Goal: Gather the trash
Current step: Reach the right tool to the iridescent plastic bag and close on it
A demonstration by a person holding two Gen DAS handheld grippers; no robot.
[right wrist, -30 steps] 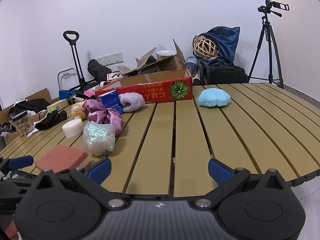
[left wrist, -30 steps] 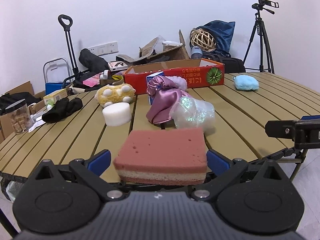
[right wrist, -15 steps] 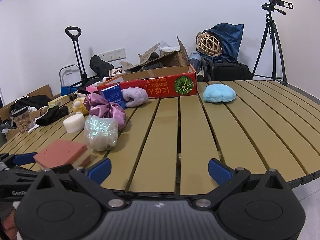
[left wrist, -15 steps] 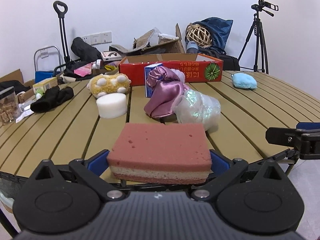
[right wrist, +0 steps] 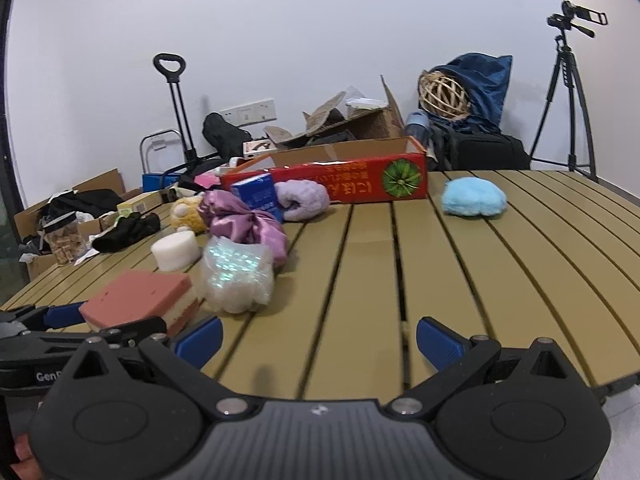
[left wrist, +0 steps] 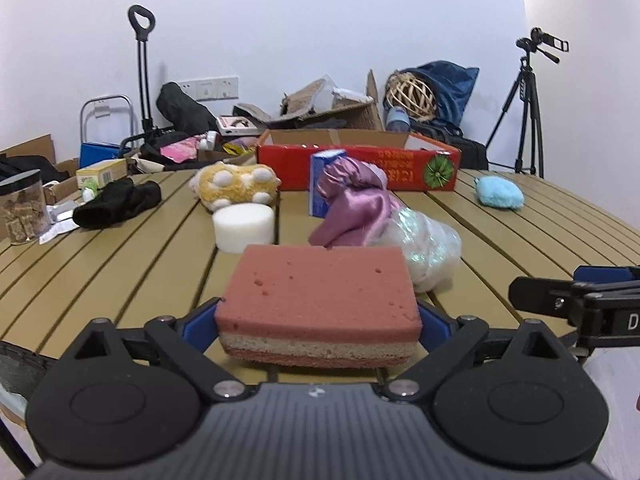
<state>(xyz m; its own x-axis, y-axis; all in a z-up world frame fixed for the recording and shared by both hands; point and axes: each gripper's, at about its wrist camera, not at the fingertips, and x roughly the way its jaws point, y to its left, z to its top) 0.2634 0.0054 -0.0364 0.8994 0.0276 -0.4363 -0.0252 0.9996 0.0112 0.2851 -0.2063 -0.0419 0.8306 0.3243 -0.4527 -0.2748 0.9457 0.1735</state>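
White walls and a slatted tan table [left wrist: 120, 264] fill both views; at the table's near edge lies the pink sponge [left wrist: 318, 300], a flat rectangular block with a pink top, a pale middle layer and a darker base, sitting between the blue pads of my left gripper [left wrist: 318, 326]; those jaws are closing from nearly full width, and the pads look to be right at the sponge's short ends, though I cannot tell whether they press yet. I judge the sponge light, soft and springy, not fragile and not slippery; taking it across its short ends at mid-height should hold, and a hard squeeze would only buckle it.

Just behind it sits a crumpled iridescent plastic bag [left wrist: 428, 248], touching a purple satin cloth [left wrist: 352, 208]; a white foam cylinder [left wrist: 244, 226] stands to the left, a yellow plush [left wrist: 236, 188] behind that. Farther back is an open red cardboard box [left wrist: 400, 170], and well apart to the right a blue fluffy pad [right wrist: 472, 196].

My right gripper [right wrist: 318, 340] hovers over bare slats, jaws wide, holding nothing.
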